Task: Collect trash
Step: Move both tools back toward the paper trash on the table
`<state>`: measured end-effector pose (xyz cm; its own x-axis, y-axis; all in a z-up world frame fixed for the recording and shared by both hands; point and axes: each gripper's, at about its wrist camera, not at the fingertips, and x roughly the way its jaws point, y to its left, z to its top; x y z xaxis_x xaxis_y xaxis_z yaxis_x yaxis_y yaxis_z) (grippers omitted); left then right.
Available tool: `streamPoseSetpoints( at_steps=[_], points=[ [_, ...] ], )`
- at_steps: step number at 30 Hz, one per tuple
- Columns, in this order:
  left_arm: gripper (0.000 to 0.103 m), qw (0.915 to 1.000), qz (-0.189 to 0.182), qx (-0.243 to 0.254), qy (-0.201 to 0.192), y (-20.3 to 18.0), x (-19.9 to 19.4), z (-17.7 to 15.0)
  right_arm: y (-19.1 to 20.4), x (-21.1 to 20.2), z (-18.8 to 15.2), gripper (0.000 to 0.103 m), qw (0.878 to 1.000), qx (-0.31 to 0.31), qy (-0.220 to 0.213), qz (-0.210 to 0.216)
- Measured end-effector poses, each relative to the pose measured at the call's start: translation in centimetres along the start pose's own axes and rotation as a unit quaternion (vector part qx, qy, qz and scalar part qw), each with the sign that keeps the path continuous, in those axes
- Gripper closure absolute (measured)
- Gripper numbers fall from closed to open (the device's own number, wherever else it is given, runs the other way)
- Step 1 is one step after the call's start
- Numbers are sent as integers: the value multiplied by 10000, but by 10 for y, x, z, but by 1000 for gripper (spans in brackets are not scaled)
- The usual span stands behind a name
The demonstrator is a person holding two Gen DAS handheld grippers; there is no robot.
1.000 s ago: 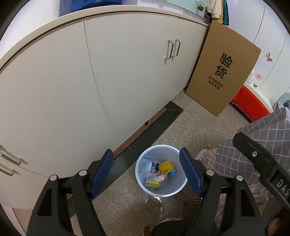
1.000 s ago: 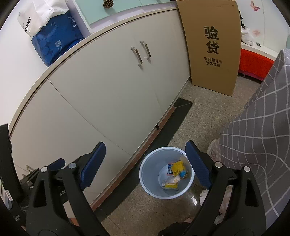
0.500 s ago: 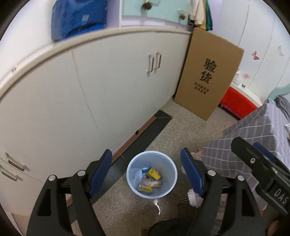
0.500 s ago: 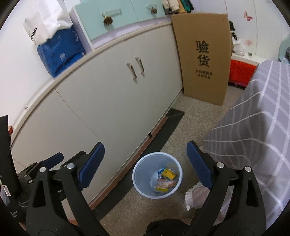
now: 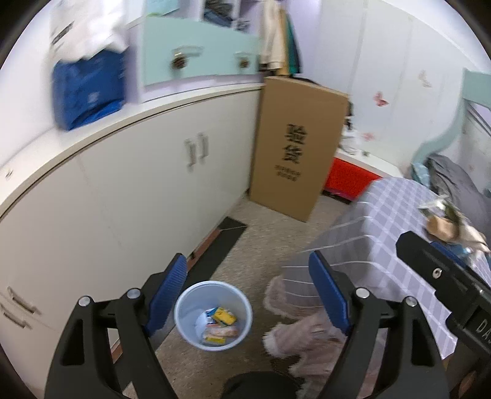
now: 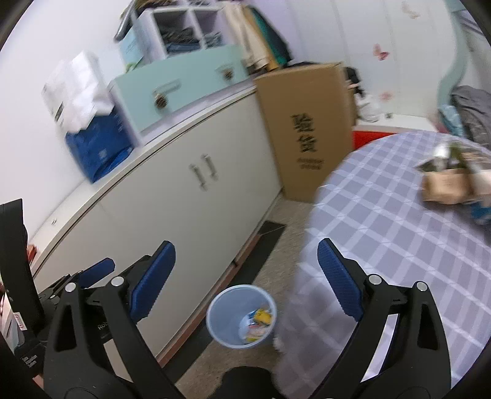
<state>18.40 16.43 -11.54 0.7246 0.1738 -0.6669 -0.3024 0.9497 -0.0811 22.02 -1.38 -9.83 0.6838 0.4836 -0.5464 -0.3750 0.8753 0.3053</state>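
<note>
The round pale-blue plastic waste bin [image 5: 213, 316] stands on the floor at six o'clock, holding yellow and orange wrappers [image 5: 219, 325]. The left gripper [image 5: 248, 294] and right gripper [image 6: 247, 276] both hang released and empty. More crumpled trash [image 6: 451, 175] lies on the checked grey tablecloth [image 6: 383, 221] at three o'clock.

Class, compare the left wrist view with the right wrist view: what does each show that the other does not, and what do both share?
Only the left wrist view shows the fluffy pink slippers on the floor beside the bin. Only the right wrist view shows the white cubby shelf above the mint drawer box. Both share the light blue trash bin holding wrappers, the cardboard box, the checked tablecloth and trash pile. Left gripper and right gripper have empty jaws, wide apart.
</note>
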Motion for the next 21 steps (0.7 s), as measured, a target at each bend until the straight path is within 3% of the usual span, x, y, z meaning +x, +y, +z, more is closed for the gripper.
streamPoseSetpoints(
  at_steps=[7,12,18,21],
  points=[
    [23,9945,-346,965,-203,-106,-10,0,-72,-56,5,11,9956,397,-435,-735],
    [23,9789,-656,1884,-433,-190,-18,-9,-130,-96,2,9,9844,836,-783,-1334],
    [23,9624,-993,2491,-434,-268,-15,-22,-198,-135,-8,9,9676,1451,-1074,-1766],
    [23,9545,-982,2776,-479,-300,-11,-30,-230,-149,-16,8,9581,1768,-1163,-1928]
  ],
)
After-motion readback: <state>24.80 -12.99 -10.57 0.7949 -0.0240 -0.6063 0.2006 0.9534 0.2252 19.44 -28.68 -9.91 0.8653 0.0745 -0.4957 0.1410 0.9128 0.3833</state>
